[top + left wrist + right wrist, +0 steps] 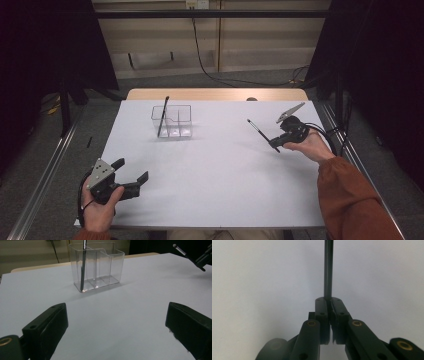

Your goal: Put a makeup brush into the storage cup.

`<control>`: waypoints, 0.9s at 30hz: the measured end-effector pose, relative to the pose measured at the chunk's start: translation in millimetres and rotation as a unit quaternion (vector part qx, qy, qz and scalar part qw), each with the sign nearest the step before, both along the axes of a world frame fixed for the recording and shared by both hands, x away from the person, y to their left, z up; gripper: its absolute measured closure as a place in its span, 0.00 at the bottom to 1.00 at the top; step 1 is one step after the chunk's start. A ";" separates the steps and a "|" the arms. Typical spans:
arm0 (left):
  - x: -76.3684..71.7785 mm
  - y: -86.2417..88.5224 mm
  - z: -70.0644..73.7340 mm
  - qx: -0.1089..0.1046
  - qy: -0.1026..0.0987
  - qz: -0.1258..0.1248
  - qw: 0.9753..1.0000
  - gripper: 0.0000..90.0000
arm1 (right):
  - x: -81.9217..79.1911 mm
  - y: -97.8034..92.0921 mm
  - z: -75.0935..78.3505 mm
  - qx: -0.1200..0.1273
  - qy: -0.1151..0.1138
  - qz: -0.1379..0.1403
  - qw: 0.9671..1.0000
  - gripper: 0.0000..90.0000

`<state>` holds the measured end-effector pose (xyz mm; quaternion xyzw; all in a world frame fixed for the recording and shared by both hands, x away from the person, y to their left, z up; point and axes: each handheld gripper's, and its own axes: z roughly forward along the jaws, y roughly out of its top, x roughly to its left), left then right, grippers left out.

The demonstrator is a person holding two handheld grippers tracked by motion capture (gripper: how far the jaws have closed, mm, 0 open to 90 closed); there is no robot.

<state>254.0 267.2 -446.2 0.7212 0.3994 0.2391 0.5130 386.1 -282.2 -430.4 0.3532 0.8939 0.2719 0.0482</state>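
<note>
Right gripper [274, 143] pinches a dark pen [261, 133] near the table's right edge; left gripper [131, 175] spread, idle. Carry step, probably: next, tip the pen upright over the clear organizer [172, 121].

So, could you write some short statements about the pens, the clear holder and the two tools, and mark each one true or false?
1. The right tool is shut on a dark pen. True.
2. The left tool holds a pen. False: its jaws stand wide open with nothing between them.
3. A pen stands leaning in the clear holder. True.
4. That pen is in the holder's right compartment. False: it is in the left end one.
5. The holder lies on its side. False: it stands upright on the white table.
</note>
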 end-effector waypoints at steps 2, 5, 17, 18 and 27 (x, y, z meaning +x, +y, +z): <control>0.0 0.1 0.0 0.000 0.000 0.000 1.000 0.05 | -2.3 -1.4 -0.8 0.012 -0.010 -0.009 1.000 0.94; 0.3 -0.1 0.0 0.002 0.001 0.000 1.000 0.05 | -4.4 -4.8 -2.4 0.034 -0.023 -0.021 0.999 0.94; 0.5 -0.1 0.1 0.000 -0.001 -0.002 1.000 0.05 | -13.7 -11.9 -8.7 0.107 -0.057 -0.053 0.991 0.94; 0.5 0.1 0.0 0.000 0.000 -0.002 1.000 0.05 | -14.1 -12.2 -9.2 0.114 -0.061 -0.055 0.990 0.94; 0.7 0.7 0.4 0.001 0.000 -0.002 1.000 0.05 | -18.8 -13.5 -11.5 0.155 -0.100 -0.059 0.981 0.94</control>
